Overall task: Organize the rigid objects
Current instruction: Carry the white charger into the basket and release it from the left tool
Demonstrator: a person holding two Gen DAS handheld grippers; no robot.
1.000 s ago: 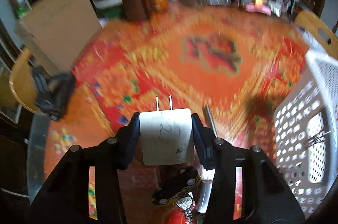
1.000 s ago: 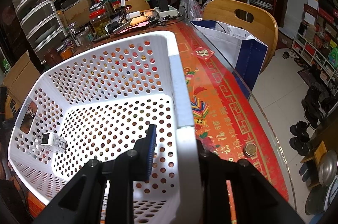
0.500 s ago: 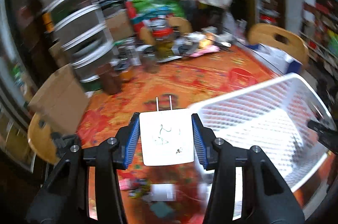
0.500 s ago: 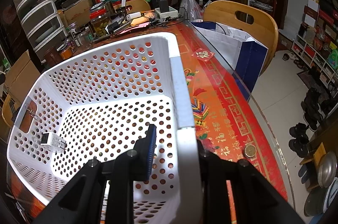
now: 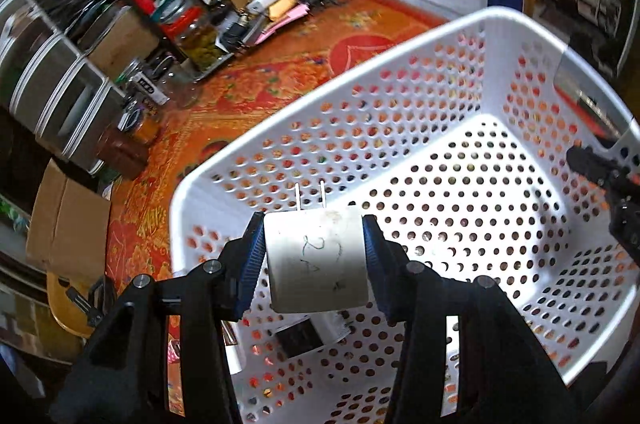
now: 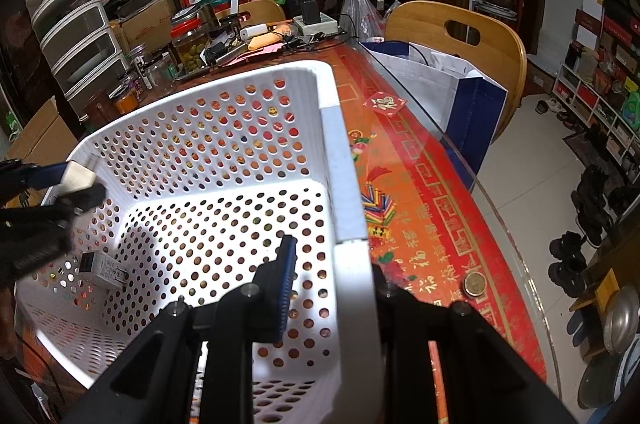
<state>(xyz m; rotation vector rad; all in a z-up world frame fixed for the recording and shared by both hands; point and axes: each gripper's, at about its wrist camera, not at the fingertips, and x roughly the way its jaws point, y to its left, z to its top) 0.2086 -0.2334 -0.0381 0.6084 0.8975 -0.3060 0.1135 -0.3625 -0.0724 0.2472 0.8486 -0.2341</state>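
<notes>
Your left gripper, clamped on the charger, hangs over the basket; your right gripper pinches its rim. Next, lower and release.

A white plug adapter — handwriting on its face, two prongs pointing away — hangs above the near left corner of the white perforated basket. A second charger lies on the basket floor, on its side.
</notes>
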